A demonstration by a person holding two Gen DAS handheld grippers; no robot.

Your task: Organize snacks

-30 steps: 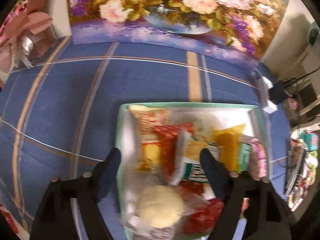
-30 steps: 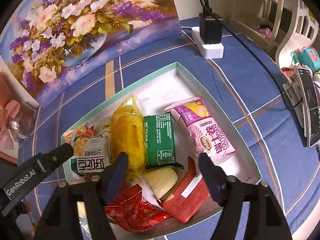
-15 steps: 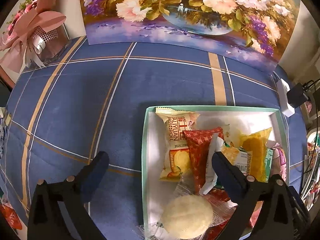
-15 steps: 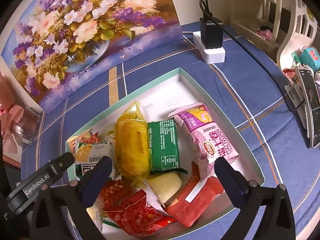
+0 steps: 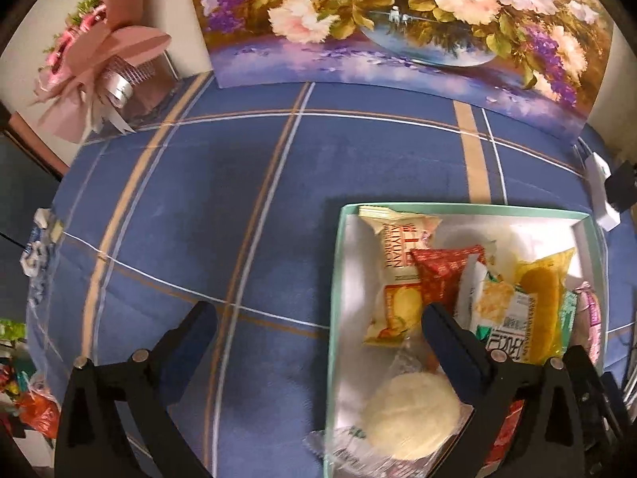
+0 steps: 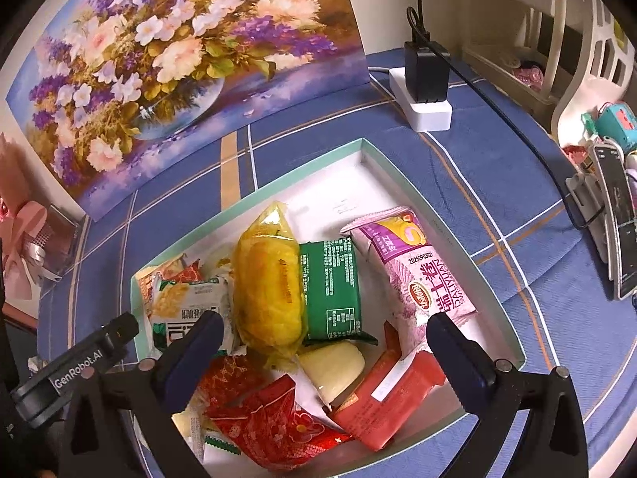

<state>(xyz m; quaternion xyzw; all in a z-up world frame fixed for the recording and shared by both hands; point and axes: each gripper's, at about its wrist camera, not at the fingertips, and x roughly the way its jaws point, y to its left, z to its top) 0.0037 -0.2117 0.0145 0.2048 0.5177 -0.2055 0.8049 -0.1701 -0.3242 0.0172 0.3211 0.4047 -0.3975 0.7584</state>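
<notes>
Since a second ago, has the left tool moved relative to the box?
Yes. In the left wrist view the left tool has shifted left: the box edge that lay near its left finger now sits near its right finger. Its jaws have also widened.

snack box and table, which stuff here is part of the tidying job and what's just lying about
Job: mint box, yellow cake pack, green pack, pink roll pack, red packs.
Lying about: flower painting, power strip, pink bouquet, phone.

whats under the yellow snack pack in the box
In the right wrist view the yellow pack lies over one edge of the green packet and leans on the white and green packet. What lies directly beneath it is covered.
</notes>
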